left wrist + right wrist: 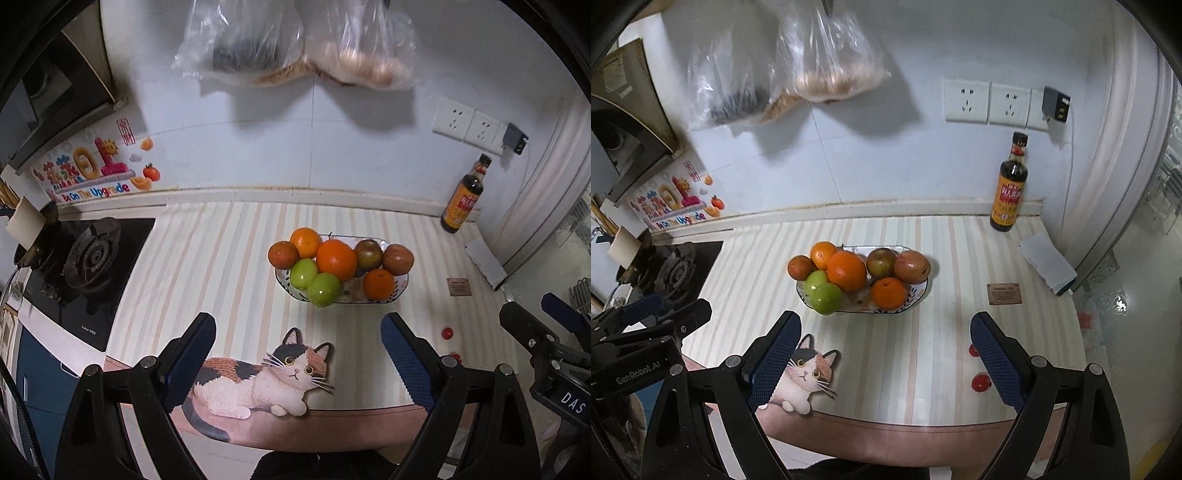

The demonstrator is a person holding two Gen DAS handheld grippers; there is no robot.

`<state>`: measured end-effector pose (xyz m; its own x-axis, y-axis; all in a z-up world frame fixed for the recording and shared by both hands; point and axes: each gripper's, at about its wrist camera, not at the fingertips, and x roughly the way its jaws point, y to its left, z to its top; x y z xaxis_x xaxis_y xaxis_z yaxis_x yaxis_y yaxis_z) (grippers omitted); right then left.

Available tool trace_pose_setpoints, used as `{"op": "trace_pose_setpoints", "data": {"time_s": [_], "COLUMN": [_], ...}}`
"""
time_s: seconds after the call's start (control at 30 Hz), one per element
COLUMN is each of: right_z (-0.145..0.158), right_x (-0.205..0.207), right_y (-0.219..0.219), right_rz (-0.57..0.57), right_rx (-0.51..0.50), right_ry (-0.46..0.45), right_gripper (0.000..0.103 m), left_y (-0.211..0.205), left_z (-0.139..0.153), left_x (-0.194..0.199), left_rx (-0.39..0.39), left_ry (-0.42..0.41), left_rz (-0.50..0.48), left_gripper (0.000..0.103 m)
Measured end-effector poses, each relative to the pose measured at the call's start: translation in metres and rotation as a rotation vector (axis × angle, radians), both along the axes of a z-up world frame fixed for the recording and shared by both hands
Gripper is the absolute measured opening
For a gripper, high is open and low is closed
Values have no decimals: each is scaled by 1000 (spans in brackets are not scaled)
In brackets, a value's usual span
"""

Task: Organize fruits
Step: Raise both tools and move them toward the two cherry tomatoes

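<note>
**Both tools wide and empty above a full fruit plate**

Left tool (299,354) hangs over the near edge of the striped desk (221,266), jaws spread wide, nothing between them but the cat-shaped mat (266,380) lying underneath. Right tool (886,354) likewise: jaws far apart, empty, desk showing through the gap.

The fruit is all on the oval plate (400,286), at 12 o'clock from both tools and well apart from them. A big orange (336,260) sits in the middle, a smaller orange (305,242) at its 10 o'clock, another orange (378,283) at its 4 o'clock. Two green apples (314,282) press together at the plate's 7 o'clock rim, the nearer one bulging over the edge. Three reddish-brown fruits (397,259) fill the back and left side (what kind, hard to say). The plate's pattern is mostly covered.

At the left view's 3 o'clock the right tool pokes in, cut off by the frame. Small red round things (981,382) lie on the desk beside the right tool's right finger; one is partly hidden behind it. A dark sauce bottle (1010,192) stands at 1 o'clock against the wall, its label unreadable. Plastic bags (827,55) hang at 12 o'clock, contents blurred. A gas burner (92,258) sits at 9 o'clock.
</note>
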<state>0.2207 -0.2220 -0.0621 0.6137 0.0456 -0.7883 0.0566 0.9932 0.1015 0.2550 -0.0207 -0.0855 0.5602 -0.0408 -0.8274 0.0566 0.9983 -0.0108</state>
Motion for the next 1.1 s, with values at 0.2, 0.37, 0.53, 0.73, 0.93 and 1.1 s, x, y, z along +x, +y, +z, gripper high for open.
{"op": "trace_pose_setpoints", "data": {"time_s": [0.2,0.37,0.53,0.73,0.93,1.1], "right_z": [20,25,23,14,-10,-57], "right_x": [-22,-35,-43,-49,-42,-33], "right_y": [4,7,9,4,-32,-104], "right_rz": [0,-5,-9,-17,-47,-171], "right_rx": [5,-2,2,42,159,193], "right_ry": [-29,-37,-27,-4,37,100], "right_gripper": [95,95,95,95,98,98], "left_y": [-1,-1,-1,0,-15,-53], "left_z": [14,18,17,17,13,-8], "left_x": [-23,-35,-43,-47,-38,-10], "left_rx": [-13,-14,-15,-26,-11,30], "left_ry": [-27,-45,-40,-33,-33,-15], "left_rz": [-17,-26,-33,-35,-40,-69], "left_gripper": [92,92,92,92,103,103]}}
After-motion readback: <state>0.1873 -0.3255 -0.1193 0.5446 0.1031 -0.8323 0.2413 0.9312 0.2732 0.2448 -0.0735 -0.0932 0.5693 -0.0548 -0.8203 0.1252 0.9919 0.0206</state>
